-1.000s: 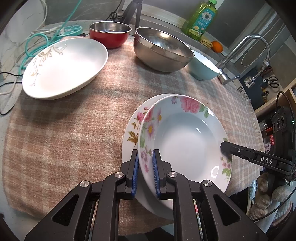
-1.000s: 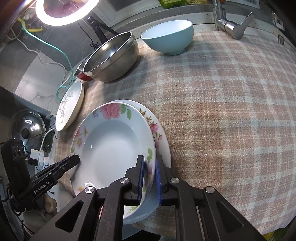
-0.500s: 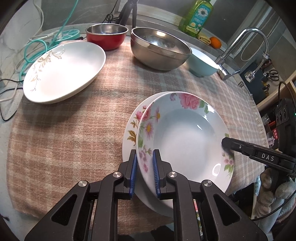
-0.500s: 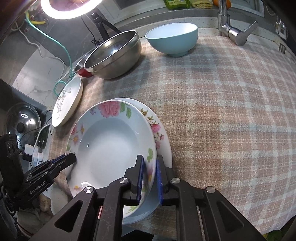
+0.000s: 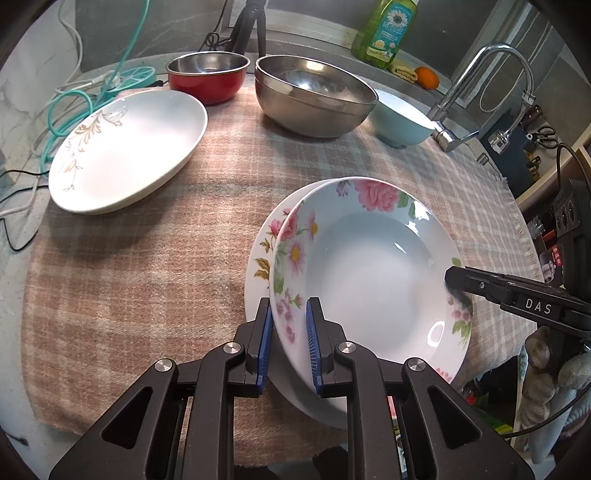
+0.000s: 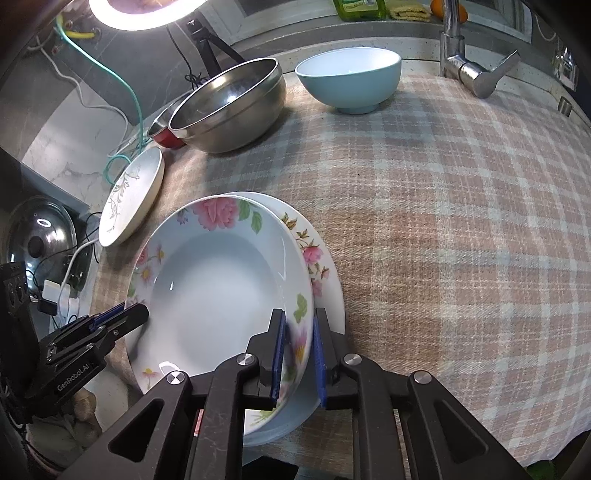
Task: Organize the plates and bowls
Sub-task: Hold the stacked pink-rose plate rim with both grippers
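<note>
A deep floral plate (image 5: 369,277) (image 6: 214,288) lies slightly offset over a second floral plate (image 5: 260,258) (image 6: 317,251) on the checked cloth (image 5: 147,258). My left gripper (image 5: 289,325) is shut on its near-left rim. At the opposite rim, my right gripper (image 6: 298,350) is shut on the plate too, its blue pads on either side of the flowered edge. Each gripper shows in the other's view as a dark tip at the plate's rim, the right gripper (image 5: 454,277) and the left gripper (image 6: 122,317). Whether the top plate rests fully on the lower one is unclear.
A white gold-patterned plate (image 5: 125,147) (image 6: 133,195) lies at the left. Behind stand a red bowl (image 5: 207,79), a steel bowl (image 5: 314,96) (image 6: 229,107) and a light blue bowl (image 5: 399,122) (image 6: 349,77). A faucet (image 5: 480,74), a soap bottle (image 5: 388,29) and cables (image 5: 66,110) border the cloth.
Both grippers keep their hold on the floral plate's rim. The views have tilted slightly; the plate stays over the lower one.
</note>
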Action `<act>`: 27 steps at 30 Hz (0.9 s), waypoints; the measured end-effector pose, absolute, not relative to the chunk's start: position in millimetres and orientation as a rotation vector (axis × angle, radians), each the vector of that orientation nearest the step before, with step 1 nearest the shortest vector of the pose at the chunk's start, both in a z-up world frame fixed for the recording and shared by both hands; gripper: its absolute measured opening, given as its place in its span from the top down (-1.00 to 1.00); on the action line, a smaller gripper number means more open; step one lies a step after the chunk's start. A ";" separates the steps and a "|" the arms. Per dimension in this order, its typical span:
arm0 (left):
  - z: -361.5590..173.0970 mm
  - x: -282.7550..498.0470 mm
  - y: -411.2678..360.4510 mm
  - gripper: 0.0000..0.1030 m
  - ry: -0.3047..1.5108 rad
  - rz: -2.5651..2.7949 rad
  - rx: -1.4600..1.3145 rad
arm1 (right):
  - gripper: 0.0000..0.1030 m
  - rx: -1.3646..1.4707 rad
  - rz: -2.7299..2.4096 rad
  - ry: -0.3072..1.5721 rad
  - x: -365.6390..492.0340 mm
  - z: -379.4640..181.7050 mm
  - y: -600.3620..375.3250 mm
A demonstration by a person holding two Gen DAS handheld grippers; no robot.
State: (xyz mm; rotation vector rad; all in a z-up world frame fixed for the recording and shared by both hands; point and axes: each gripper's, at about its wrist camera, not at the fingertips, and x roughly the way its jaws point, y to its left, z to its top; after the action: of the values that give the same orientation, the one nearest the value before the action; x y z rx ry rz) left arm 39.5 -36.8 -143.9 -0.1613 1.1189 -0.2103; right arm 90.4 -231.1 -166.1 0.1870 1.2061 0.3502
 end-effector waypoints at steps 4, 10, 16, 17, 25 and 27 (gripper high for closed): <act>-143.4 39.3 -38.5 0.71 1.121 -0.209 -0.150 | 0.70 0.170 0.345 1.205 90.1 -165.5 -228.6; -143.6 38.7 -39.0 0.69 1.120 -0.207 -0.141 | 0.70 0.164 0.341 1.205 89.8 -165.4 -228.3; -143.9 39.3 -40.9 0.63 1.121 -0.209 -0.137 | 0.70 0.166 0.339 1.207 90.3 -165.7 -228.1; -143.7 39.4 -41.2 0.63 1.121 -0.209 -0.136 | 0.70 0.166 0.338 1.208 90.3 -165.7 -228.2; -143.3 38.6 -41.1 0.62 1.121 -0.209 -0.136 | 0.70 0.167 0.338 1.210 91.3 -166.0 -228.2; -143.3 38.7 -41.1 0.62 1.119 -0.205 -0.132 | 0.70 0.167 0.338 1.209 91.4 -166.0 -228.4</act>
State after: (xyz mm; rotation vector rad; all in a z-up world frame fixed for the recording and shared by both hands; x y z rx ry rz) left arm 38.7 -41.1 -143.3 -0.1316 1.1186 -0.2046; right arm 91.4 -228.4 -166.0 0.1666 1.2094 0.3382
